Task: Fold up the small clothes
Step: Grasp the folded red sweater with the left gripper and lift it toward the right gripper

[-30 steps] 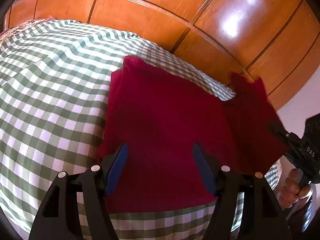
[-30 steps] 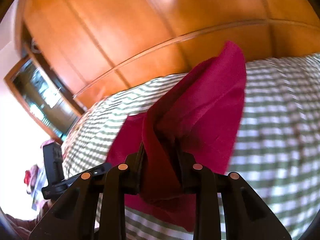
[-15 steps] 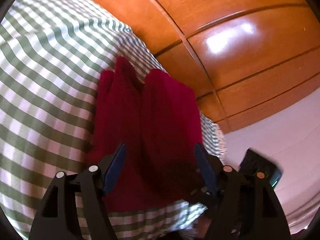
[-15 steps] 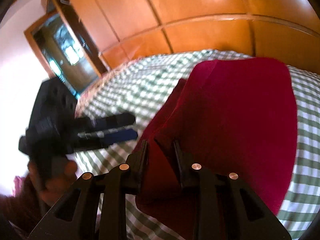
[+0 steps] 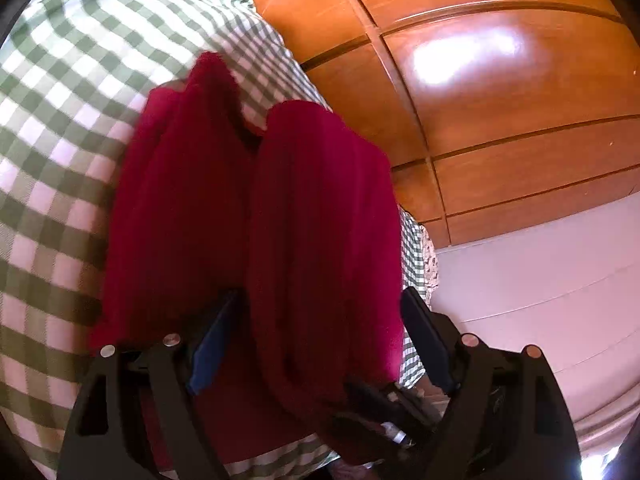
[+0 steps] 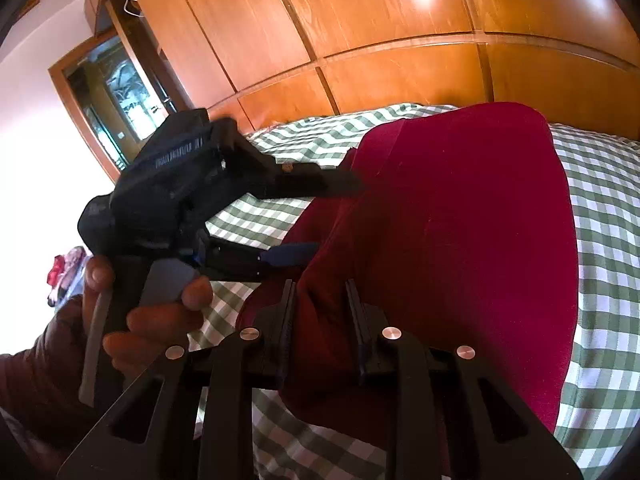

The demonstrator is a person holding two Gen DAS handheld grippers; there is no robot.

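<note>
1. My right gripper [image 6: 320, 320] is clenched on a fold of the red cloth [image 6: 452, 240], its two fingers pressed into the fabric from either side.
2. My left gripper [image 5: 320, 344] is spread wide, the cloth hanging between its blue pads [image 5: 212, 344] without either one touching it, as far as I can see.
3. The cloth lies partly doubled over on the bed's green-checked cover [image 5: 60, 120], one raised lobe [image 5: 324, 220] nearest my left camera.
4. Wooden wardrobe panels [image 6: 400, 40] stand behind the bed; a glazed door [image 6: 116, 92] sits at the far left.
5. The raised fold blocks most of my left view; the right gripper's tip [image 5: 384, 404] shows beneath it, blurred.
6. The person's left hand [image 6: 156, 312] on the gripper handle is partly cut off.
</note>
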